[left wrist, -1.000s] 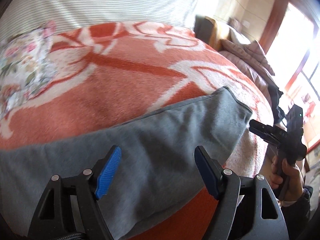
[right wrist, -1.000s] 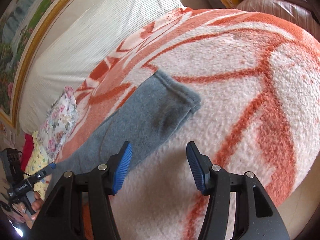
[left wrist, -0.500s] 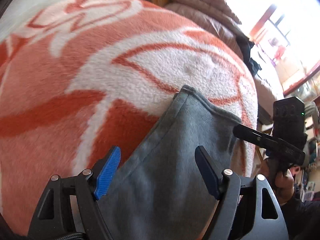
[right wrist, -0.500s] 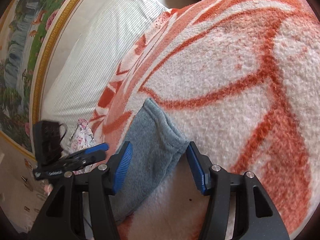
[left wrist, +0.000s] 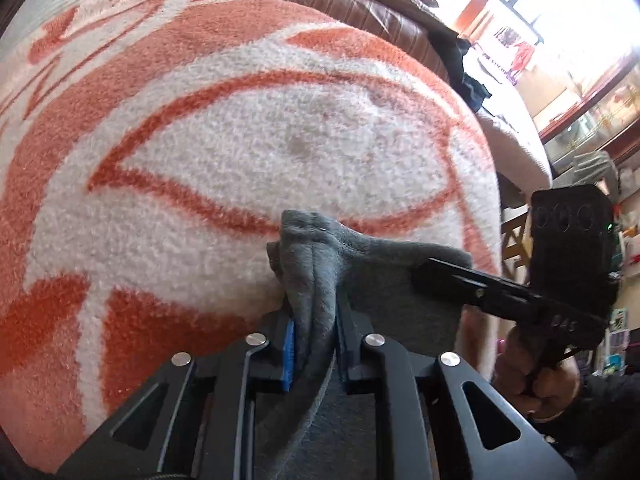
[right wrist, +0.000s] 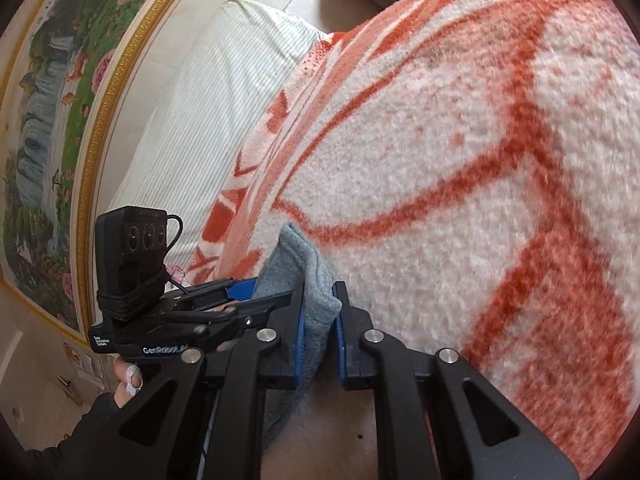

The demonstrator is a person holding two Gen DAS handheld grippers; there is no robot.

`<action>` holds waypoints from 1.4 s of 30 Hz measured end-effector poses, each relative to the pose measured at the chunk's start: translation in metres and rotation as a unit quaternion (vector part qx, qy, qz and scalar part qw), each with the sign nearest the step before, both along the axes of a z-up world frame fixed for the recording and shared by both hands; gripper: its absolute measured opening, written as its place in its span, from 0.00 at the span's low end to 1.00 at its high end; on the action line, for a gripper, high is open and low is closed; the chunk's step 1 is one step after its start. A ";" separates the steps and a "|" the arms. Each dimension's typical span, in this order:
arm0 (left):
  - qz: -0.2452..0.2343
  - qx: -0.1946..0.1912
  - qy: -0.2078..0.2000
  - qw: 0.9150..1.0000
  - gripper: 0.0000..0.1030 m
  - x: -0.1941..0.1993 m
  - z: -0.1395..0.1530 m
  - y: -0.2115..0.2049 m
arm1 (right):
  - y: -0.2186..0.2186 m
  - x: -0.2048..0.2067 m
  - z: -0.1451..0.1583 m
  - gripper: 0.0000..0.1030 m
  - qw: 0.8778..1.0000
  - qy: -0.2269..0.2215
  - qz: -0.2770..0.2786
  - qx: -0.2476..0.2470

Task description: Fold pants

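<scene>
While pinched, pants (left wrist: 316, 280) between gripper (left wrist: 314, 334)

Only readable text I get is on the grippers themselves. Right wrist view: white "GenRobot.AI" printed along the side of the left gripper (right wrist: 240, 296), plus a small white multi-line label at its rear end, too small to make out. Left wrist view: faint characters on the right gripper (left wrist: 424, 276) body, maybe "045", blurred, can't confirm. Nothing else legible.
</scene>
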State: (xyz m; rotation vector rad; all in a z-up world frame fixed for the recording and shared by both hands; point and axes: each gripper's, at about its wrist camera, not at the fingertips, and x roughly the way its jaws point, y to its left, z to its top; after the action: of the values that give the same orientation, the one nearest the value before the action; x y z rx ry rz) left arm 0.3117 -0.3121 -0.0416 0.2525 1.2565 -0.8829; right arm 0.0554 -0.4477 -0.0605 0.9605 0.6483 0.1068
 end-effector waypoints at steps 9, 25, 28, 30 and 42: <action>-0.011 -0.041 -0.018 0.999 0.14 -0.005 0.025 -0.014 | -0.027 -0.010 0.033 0.12 1.000 -0.024 -0.014 -0.007; 0.057 -0.144 -0.085 0.984 0.14 -0.074 0.112 0.102 | 0.090 -0.015 0.121 0.12 0.985 -0.120 0.120 -0.016; 0.079 -0.156 -0.095 0.980 0.14 -0.092 0.119 0.136 | 0.120 -0.016 0.127 0.12 0.980 -0.125 0.154 -0.014; 0.100 -0.166 -0.098 0.976 0.14 -0.106 0.122 0.163 | 0.139 -0.014 0.128 0.12 0.976 -0.126 0.175 -0.005; 0.231 -0.210 -0.083 0.946 0.14 -0.165 0.079 0.308 | 0.274 0.005 0.098 0.12 0.946 -0.089 0.311 -0.007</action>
State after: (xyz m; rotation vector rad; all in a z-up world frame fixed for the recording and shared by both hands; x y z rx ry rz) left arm 0.1469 -0.0042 0.0371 -0.2962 0.8896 -0.6809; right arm 0.0607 -0.1734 0.0375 0.6934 0.7631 0.7408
